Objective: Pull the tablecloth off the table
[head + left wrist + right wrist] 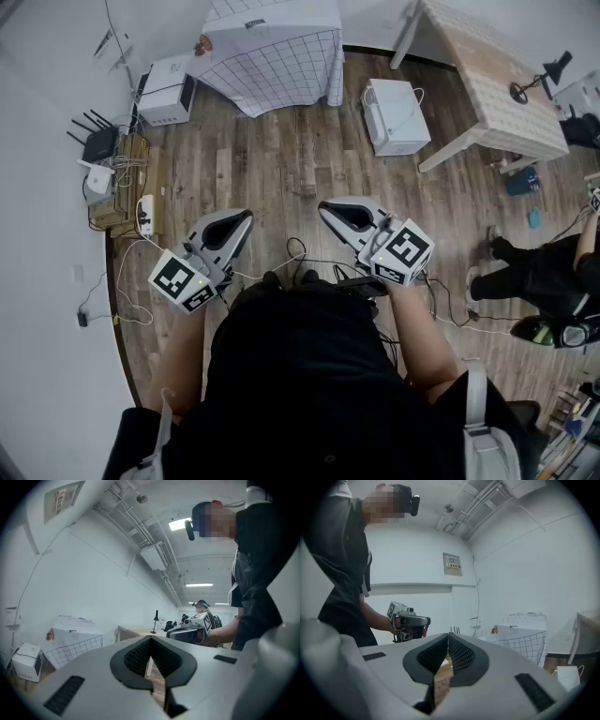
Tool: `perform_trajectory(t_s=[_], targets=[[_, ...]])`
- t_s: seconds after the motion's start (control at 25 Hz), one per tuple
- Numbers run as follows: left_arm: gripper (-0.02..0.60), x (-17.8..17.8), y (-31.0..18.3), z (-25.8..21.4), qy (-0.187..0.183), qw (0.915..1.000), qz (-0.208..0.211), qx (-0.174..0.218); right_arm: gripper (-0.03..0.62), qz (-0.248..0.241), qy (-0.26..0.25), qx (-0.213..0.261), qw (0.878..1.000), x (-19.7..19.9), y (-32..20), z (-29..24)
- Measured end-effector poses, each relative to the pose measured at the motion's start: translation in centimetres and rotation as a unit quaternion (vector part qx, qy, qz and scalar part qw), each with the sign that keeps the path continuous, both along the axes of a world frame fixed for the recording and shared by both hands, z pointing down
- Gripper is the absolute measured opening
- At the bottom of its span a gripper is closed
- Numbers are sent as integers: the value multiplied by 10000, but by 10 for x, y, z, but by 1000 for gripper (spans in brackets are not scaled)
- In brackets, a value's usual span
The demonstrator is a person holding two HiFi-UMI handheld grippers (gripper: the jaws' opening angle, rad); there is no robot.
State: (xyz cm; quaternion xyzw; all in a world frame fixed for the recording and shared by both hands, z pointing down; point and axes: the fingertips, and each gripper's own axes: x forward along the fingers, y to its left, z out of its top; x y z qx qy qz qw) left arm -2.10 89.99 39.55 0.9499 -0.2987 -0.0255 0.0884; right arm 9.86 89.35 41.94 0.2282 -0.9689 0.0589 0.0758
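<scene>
A white tablecloth [272,47] with a black grid pattern drapes over a small table at the far end of the room, hanging down its front. It also shows in the left gripper view as the tablecloth [75,637] at the far left, and in the right gripper view as the tablecloth [520,632] at the right. My left gripper [246,217] and right gripper [325,208] hover side by side over the wood floor, well short of the table. Both are shut with nothing between the jaws. From the left gripper [150,641] I see the right gripper [190,629]; from the right gripper [448,639], the left gripper [407,620].
A white box-like appliance [396,114] sits on the floor right of the covered table, and another white appliance [167,89] to its left. A bare wooden table [497,84] stands at the far right. A router [98,145] and cables line the left wall. A person [544,277] sits at right.
</scene>
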Motion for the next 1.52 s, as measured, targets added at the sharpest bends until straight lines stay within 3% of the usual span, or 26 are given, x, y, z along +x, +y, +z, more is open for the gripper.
perform_trajectory(t_s=[0.16,0.56,0.88,1.24,1.52], targets=[[8,-3,1,-4,-86,9998,101,172,18,17,39,27,10000,-5,-3,1],[8,-33,-4,9,-109,9999,36,-50,20,112,-203,128,9996,-33,-9,-4],[9,-44,3,23,10,9990,409,-186,21,76,-472,119,9988,-48,3,-1],[9,-36,-6,40,95,9974,602,-386,21,705,-416,-159,9965,-14,17,14],[9,-17,-29,40,397,9960,677,-438,21,733,-541,-224,9956,4,-14,17]])
